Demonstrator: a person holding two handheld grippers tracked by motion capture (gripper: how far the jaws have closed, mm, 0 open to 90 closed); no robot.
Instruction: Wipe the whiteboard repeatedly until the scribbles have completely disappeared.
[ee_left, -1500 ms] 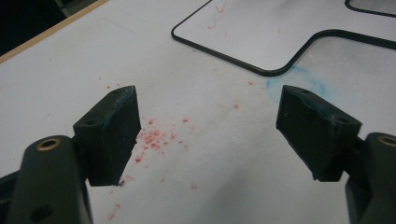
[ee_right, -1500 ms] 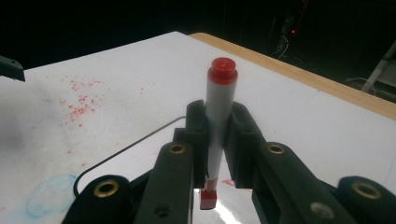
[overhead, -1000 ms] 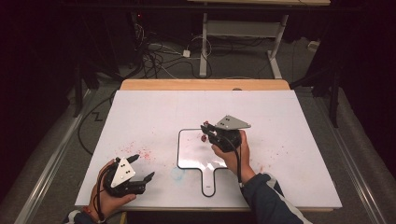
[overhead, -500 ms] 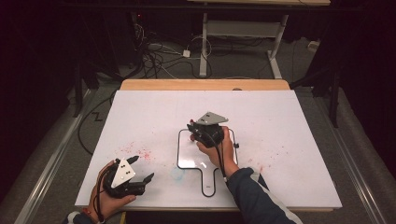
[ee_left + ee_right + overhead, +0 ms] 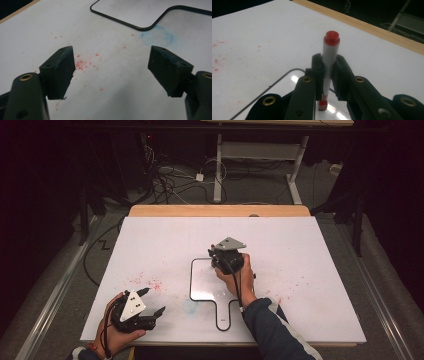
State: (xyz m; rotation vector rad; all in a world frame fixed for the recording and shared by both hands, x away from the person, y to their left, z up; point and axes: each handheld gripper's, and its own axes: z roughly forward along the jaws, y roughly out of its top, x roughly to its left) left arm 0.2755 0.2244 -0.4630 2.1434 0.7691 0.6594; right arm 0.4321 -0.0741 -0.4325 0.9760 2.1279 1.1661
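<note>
A small handled whiteboard [image 5: 210, 282] with a black rim lies flat near the middle of the white table [image 5: 310, 250], its handle toward the person. Over the whiteboard's upper right corner, the right gripper [image 5: 218, 256] clamps a red marker [image 5: 329, 58] between its two black pads; seen in the right gripper view, the marker stands upright in the jaws, its red end cap above them and its red tip pointing down at the whiteboard's glossy surface. The right hand [image 5: 239, 277] wraps the gripper's body from behind, the dark-sleeved forearm crossing the whiteboard's lower right side. Well to the left of the whiteboard, near the table's front edge, the left gripper [image 5: 152, 302] rests in the left hand [image 5: 117, 332] with jaws spread wide and nothing between them, aimed toward a faint blue ring stain [image 5: 157, 36] just beside the whiteboard's lower left corner. Red flecks [image 5: 83, 63] dot the table between.
</note>
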